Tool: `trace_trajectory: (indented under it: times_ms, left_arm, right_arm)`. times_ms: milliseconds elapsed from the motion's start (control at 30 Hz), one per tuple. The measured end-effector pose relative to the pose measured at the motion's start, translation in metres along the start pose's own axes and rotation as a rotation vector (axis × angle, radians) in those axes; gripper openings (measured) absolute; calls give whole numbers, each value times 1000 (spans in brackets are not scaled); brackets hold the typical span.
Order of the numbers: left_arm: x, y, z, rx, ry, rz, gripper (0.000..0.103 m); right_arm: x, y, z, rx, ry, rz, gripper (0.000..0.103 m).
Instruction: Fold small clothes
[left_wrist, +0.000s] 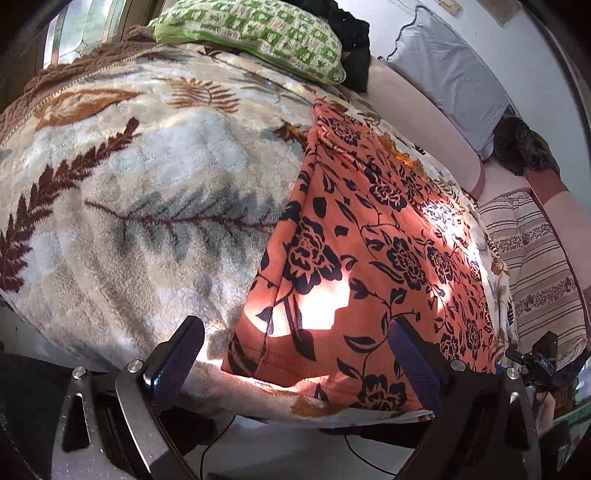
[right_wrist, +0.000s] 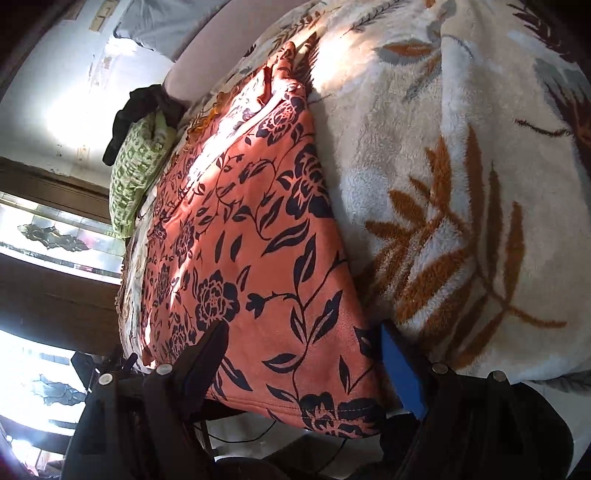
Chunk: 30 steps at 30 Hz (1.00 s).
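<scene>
An orange garment with a dark floral print (left_wrist: 369, 243) lies spread flat on a fleece leaf-pattern blanket (left_wrist: 147, 177) on a bed. Its near hem hangs at the bed's front edge. My left gripper (left_wrist: 295, 343) is open, its fingers straddling the garment's near left corner just above the hem, not touching it. In the right wrist view the same garment (right_wrist: 251, 251) fills the middle over the blanket (right_wrist: 461, 184). My right gripper (right_wrist: 303, 343) is open, fingers either side of the garment's near right corner.
A green-and-white patterned pillow (left_wrist: 255, 33) and a dark garment (left_wrist: 351, 40) lie at the far end of the bed. A grey pillow (left_wrist: 450, 70) leans on the pink headboard. A striped cushion (left_wrist: 532, 266) sits right. Cables run on the floor (left_wrist: 354, 454).
</scene>
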<state>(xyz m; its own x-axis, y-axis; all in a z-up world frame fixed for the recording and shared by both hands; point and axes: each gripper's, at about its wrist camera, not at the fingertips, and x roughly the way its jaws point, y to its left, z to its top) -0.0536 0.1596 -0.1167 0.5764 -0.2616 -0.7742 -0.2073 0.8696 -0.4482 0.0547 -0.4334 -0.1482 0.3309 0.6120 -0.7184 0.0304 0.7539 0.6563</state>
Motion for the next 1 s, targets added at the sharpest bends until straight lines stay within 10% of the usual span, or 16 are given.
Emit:
trace_trajectory:
  times_ms: [367,600,700,800,933,967,1000]
  left_arm:
    - [25,-6,-3,5,107,-10,97]
    - [20,0,1,10,88,94,32]
    - [17,-1,2,7,64,72,37]
    - [22,-6,0,23,64,46,72]
    - [28,-22,-5,113,71,112,74]
    - [29,-25,-6,132,73,124,64]
    - [30,-26,-7,148,81,147,31]
  right_arm:
    - [-3,-6,-19,18,21,128,84]
    - [-4,-8,-19,47,21,111,70]
    - [-9,-4,-22,30,9,123,58]
    - [-7,-7,-22,28,9,16,58]
    - [-3,-4,-22,15,36,14,58]
    - [-1,-3,-23,11,51,20,57]
    - [1,-2,-24,7,64,25,50]
